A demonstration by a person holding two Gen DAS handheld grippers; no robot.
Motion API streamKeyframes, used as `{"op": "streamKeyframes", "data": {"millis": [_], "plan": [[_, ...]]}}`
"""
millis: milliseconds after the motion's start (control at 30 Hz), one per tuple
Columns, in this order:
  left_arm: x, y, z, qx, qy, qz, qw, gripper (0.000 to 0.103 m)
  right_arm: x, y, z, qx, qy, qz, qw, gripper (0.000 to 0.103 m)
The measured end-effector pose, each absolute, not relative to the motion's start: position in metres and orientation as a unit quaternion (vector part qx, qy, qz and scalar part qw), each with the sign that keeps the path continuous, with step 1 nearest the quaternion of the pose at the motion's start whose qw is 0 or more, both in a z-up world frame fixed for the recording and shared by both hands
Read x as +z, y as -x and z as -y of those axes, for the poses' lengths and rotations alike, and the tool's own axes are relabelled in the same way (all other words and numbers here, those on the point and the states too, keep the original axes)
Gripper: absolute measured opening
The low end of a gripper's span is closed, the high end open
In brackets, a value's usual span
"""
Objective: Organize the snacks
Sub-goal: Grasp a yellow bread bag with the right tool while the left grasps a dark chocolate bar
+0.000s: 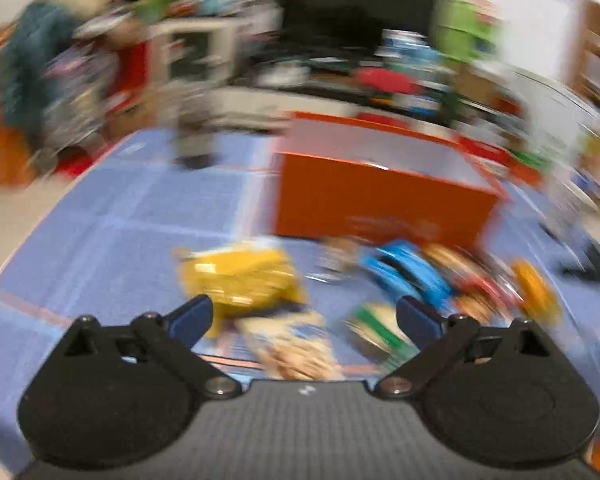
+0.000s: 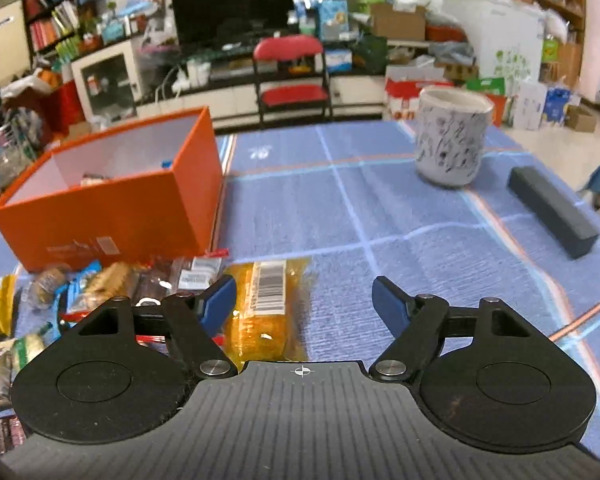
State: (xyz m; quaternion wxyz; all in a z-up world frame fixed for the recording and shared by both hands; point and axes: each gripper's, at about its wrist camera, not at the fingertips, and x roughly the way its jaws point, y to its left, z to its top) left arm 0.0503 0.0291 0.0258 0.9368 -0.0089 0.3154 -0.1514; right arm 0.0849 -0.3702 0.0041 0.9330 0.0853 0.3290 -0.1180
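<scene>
While the snacks (image 2: pixel 112 284) lie heaped on the counter (image 2: pixel 380 216) before the orange box (image 2: pixel 112 208), your right claw (image 2: pixel 304 304) hangs half-open and empty over an orange packet (image 2: pixel 262 312); your left claw (image 1: pixel 304 316) gapes wide, empty. Mug (image 2: pixel 452 136) and dark block (image 2: pixel 552 212) sit well aside.

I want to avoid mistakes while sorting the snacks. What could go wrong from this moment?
1. The snack pile is crowded, so the open left gripper might pinch two packets together.
2. The orange packet lies off-centre by the left finger of the open right gripper; closing may push it away.
3. The orange box stands close behind; a reach could bump it.
</scene>
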Motion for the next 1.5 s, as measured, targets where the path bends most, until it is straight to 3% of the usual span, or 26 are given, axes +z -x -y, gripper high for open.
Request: {"op": "streamKeyframes", "data": {"millis": [67,167,400,900,967,1100,1233,1500], "plan": [[0.018,-0.038,-0.008,-0.241,-0.07,-0.307,0.918,0.098,-0.006,-0.091,0.372,-0.113,-0.084,-0.336,0.931,0.062],[0.007,-0.031,0.01,-0.235,-0.138,-0.32,0.907,0.099,-0.014,-0.098,0.37,-0.113,-0.066,-0.334,0.934,0.062],[-0.011,-0.022,0.005,-0.117,0.048,-0.397,0.909,0.101,-0.022,-0.1,0.361,-0.122,-0.068,-0.316,0.938,0.063],[-0.006,-0.032,0.009,-0.099,0.045,-0.364,0.925,0.101,-0.035,-0.109,0.355,-0.113,-0.061,-0.345,0.93,0.064],[0.003,-0.036,0.004,-0.108,0.027,-0.342,0.933,0.101,-0.038,-0.112,0.356,-0.104,-0.066,-0.353,0.928,0.061],[0.013,-0.044,-0.007,-0.12,0.014,-0.323,0.939,0.101,-0.044,-0.119,0.36,-0.096,-0.077,-0.369,0.921,0.031],[0.007,-0.043,-0.008,-0.109,0.027,-0.342,0.933,0.101,-0.042,-0.118,0.366,-0.085,-0.095,-0.374,0.919,0.026],[-0.018,-0.006,0.043,-0.076,0.005,-0.375,0.924,0.101,-0.043,-0.116,0.363,-0.074,-0.089,-0.379,0.918,0.026]]}}
